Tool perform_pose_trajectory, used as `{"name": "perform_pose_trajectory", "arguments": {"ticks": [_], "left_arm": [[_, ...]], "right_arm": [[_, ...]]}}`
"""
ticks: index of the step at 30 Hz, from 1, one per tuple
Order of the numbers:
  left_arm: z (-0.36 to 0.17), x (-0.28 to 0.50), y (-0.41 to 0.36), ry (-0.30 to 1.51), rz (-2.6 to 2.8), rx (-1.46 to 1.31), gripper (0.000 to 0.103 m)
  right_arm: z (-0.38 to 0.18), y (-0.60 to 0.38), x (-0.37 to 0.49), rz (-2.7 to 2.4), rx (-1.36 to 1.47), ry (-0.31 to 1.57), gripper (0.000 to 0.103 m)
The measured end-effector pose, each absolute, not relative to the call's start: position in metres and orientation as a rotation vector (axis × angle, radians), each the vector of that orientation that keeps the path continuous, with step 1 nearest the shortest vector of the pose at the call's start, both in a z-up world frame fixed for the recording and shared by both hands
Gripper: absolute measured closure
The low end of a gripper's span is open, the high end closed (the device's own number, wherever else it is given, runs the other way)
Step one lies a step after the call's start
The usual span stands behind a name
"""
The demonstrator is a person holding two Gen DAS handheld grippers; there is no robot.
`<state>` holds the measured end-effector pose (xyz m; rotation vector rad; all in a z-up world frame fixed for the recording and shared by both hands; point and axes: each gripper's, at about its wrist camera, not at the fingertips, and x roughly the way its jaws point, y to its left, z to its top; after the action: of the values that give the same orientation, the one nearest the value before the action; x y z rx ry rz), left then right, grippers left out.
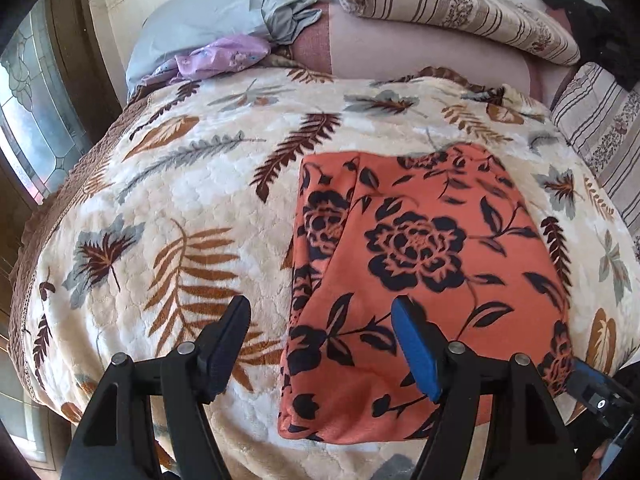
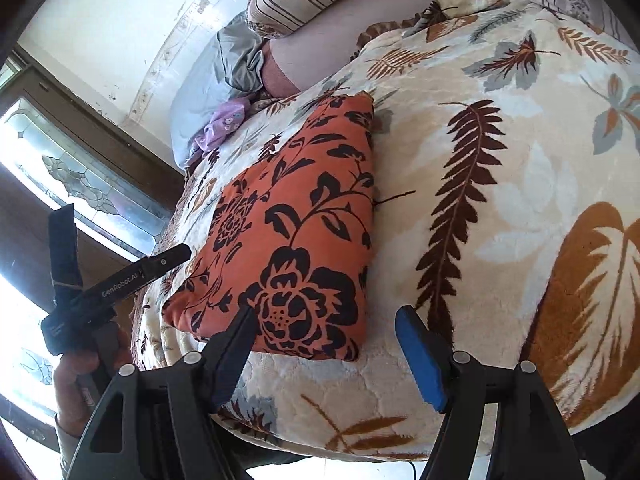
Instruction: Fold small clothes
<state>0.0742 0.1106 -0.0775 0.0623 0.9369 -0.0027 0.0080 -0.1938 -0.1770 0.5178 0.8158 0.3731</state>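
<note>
From the left wrist, a bed fills the frame, covered by a cream blanket (image 1: 192, 184) printed with brown and grey leaves; at its far end lie a grey pillow (image 1: 224, 12), a crumpled lilac cloth (image 1: 216, 58) and a striped floral bolster (image 1: 452, 8), and a leaded-glass window (image 1: 36, 112) stands at the far left. The folded orange garment (image 1: 420, 264) with dark flowers lies flat on the blanket, right of centre. The left gripper (image 1: 324, 316) hangs over the garment's near left edge with its fingers spread apart and nothing between them. From the right wrist, the same blanket (image 2: 500, 208) spreads to the right, with the window (image 2: 72, 184) at the left and the grey pillow (image 2: 216, 80) far off by the wall. The garment (image 2: 296, 224) lies left of centre, and the right gripper (image 2: 328, 324) hovers at its near right corner, fingers wide apart and empty. At the left, the left gripper (image 2: 120, 240) is seen side-on, held in a hand (image 2: 80, 380).
</note>
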Motion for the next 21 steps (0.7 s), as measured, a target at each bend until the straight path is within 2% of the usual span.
{"name": "perform_pose_trajectory", "arguments": {"ticks": [3,4,6,15,18,21], "left_arm": [[-0.106,0.073,0.126,0.995,0.001,0.036,0.025],[-0.108,0.07,0.133,0.981,-0.004,-0.003,0.02],[-0.106,0.068,0.141,0.986,0.001,-0.044,0.018],[-0.045,0.089,0.139,0.798,-0.044,-0.233,0.018],[-0.066,0.117,0.127,0.872,-0.068,-0.184,0.018],[-0.115,0.131,0.13,1.03,-0.051,-0.176,0.017]], "right_arm": [[-0.18,-0.194,0.011,0.366,0.519,0.826,0.029],[-0.181,-0.194,0.011,0.362,0.519,0.83,0.029],[-0.184,-0.195,0.013,0.355,0.521,0.839,0.029],[-0.179,-0.204,0.024,0.317,0.543,0.845,0.028],[-0.178,-0.21,0.028,0.301,0.547,0.854,0.028],[-0.18,-0.216,0.034,0.291,0.553,0.884,0.025]]}}
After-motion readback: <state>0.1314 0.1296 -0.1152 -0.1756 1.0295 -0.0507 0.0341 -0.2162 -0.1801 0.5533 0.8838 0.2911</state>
